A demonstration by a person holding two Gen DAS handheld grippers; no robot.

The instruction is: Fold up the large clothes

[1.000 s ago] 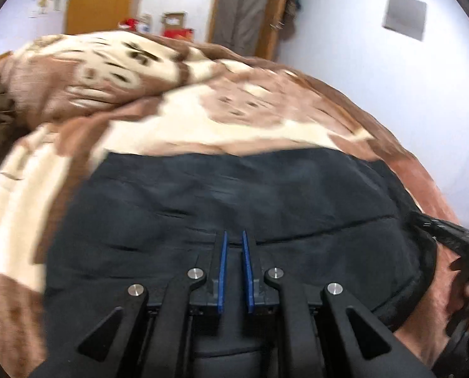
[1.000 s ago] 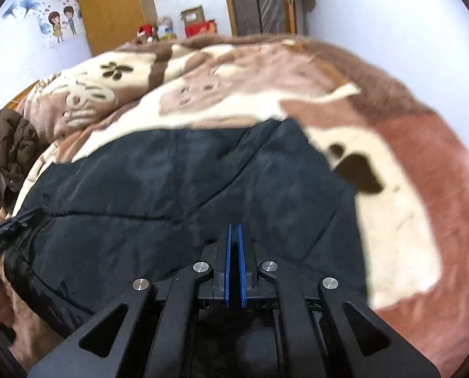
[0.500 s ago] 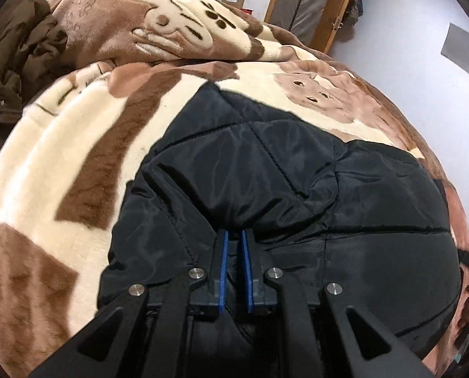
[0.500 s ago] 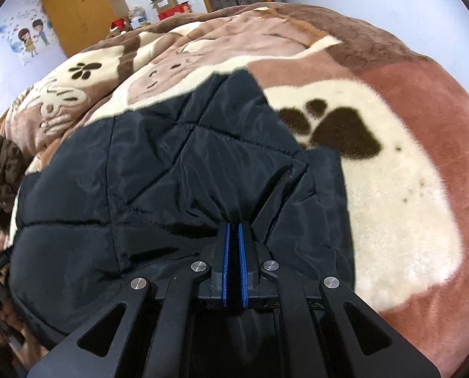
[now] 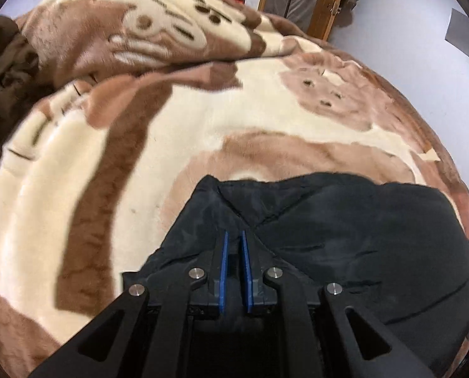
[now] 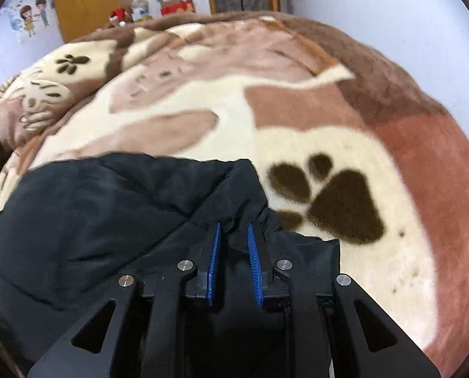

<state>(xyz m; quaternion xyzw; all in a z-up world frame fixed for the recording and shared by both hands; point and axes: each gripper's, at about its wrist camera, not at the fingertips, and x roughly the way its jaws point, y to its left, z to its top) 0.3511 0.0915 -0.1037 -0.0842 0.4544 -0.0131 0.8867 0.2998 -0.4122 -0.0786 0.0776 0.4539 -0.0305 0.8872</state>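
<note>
The left gripper [image 5: 233,242] has its jaws nearly closed, with only a narrow gap between the blue pads. Black fabric of the quilted jacket [image 5: 344,236] fills that gap, so the jaws appear to pinch the near-left edge of the garment. The right gripper [image 6: 233,236] has its jaws opening, and a ridge of jacket fabric stands between the pads, which no longer press on it.

The jacket lies folded on the plush patterned blanket [image 5: 114,170]. It extends ahead of and to the right of the left jaws, and ahead of and to the left of the right jaws. A dark paw print [image 6: 338,201] on the blanket lies just right of the right jaws.

Step in hand, as judged: setting down the folded edge and releasing it. The next move calls for the left jaws to open as well, then both to withdraw without dragging the fabric.

Compared with one second ago, the jacket's far edge has been drawn toward the jaws. The right jaws, then fully closed, have parted.
</note>
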